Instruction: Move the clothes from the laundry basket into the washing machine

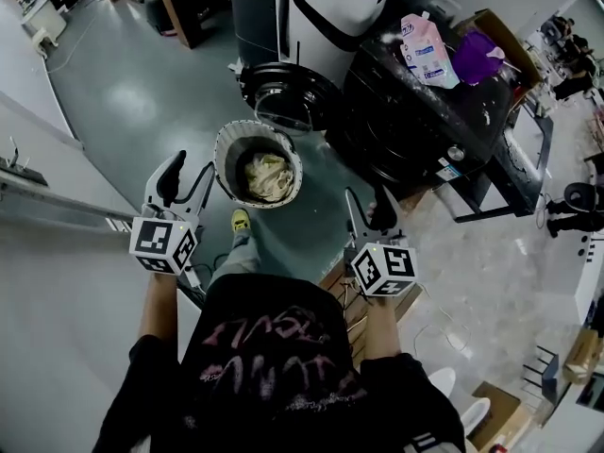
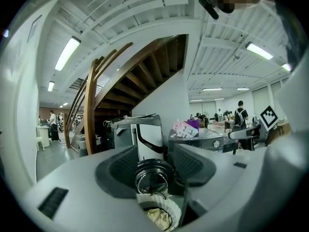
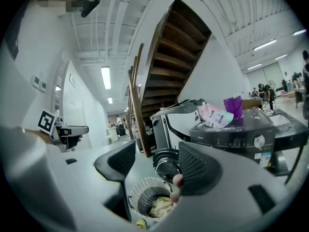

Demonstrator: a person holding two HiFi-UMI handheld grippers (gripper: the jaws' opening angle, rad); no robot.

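Hovering near laundry basket (image 1: 223, 149), left tool (image 1: 189, 179) and right tool (image 1: 368, 210) open, empty, clothes (image 1: 267, 176) seemingly inside

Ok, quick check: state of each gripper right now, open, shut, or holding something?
Left gripper: open, nothing between its jaws.
Right gripper: open, nothing between its jaws.

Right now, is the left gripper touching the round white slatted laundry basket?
Apart. The left gripper view shows the left gripper open and empty, the laundry basket far beyond its jaws on the floor.
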